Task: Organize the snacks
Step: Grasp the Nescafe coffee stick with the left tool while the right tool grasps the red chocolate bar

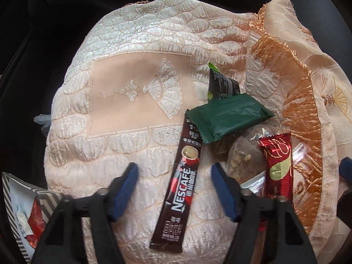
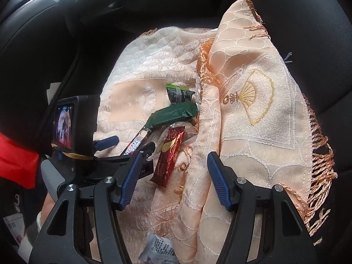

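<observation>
Both tongs are hanging wide and empty: left gripper [image 1: 175, 183] is straddling the Nescafé stick [image 1: 179, 181] without touching, mid-cloth [image 1: 123, 101]; right gripper [image 2: 173, 177] is hovering beside the red packet [image 2: 169, 158].

A cloth [image 1: 136, 96] is spread over a car seat [image 2: 308, 33], and the snacks lie on it. A Nescafé coffee stick [image 1: 176, 182] lies lengthwise between the fingers of the left gripper [image 1: 175, 189], its far end tucked under a flat wrapped bar [image 1: 228, 116]. Behind that bar lies a small sachet [image 1: 222, 85]. Right of the stick lies a clear packet [image 1: 244, 158], and right of it a wrapped candy bar [image 1: 278, 165] overlapping it. A fringed fold of cloth [image 2: 253, 114] rises right of the snacks, under the right gripper [image 2: 173, 180]. Another packet [image 2: 156, 249] lies nearest, at the cloth's near edge. A striped pouch [image 1: 24, 209] sits left of the cloth.
</observation>
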`<action>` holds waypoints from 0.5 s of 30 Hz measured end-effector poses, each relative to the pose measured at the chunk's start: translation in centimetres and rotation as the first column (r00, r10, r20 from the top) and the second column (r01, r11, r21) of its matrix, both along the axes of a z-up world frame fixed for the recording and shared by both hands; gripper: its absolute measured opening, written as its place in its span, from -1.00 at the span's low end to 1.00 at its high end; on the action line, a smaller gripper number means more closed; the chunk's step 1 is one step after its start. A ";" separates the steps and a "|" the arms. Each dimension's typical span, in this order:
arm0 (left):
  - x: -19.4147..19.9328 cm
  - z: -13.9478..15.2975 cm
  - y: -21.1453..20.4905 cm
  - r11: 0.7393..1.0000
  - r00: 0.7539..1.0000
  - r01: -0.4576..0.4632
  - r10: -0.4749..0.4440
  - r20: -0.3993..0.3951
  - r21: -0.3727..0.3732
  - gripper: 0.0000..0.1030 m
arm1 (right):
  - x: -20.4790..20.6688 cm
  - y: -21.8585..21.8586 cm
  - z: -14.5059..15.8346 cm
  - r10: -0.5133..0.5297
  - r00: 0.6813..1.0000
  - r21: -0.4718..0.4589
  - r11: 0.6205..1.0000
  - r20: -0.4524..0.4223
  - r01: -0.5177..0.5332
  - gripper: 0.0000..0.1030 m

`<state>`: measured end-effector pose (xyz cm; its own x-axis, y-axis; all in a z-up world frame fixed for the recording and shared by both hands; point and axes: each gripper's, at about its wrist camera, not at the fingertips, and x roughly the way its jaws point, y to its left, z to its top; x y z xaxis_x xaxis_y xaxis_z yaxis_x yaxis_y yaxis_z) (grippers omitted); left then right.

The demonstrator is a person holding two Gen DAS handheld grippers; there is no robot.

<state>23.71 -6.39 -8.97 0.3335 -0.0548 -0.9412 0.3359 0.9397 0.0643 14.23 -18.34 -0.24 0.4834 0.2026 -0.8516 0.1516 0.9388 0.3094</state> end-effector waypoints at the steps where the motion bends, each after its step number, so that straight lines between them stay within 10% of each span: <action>1: 0.1 0.1 0.0 1.000 1.000 0.010 -0.010 0.003 0.012 -0.31 | 0.1 0.0 0.0 0.000 1.000 -0.004 1.000 0.000 0.000 0.19; 15: -2.2 3.7 4.7 0.994 0.993 -0.089 0.093 0.069 -0.059 -0.81 | 3.3 3.7 -1.9 0.061 0.993 -0.216 0.973 -0.096 -0.081 0.19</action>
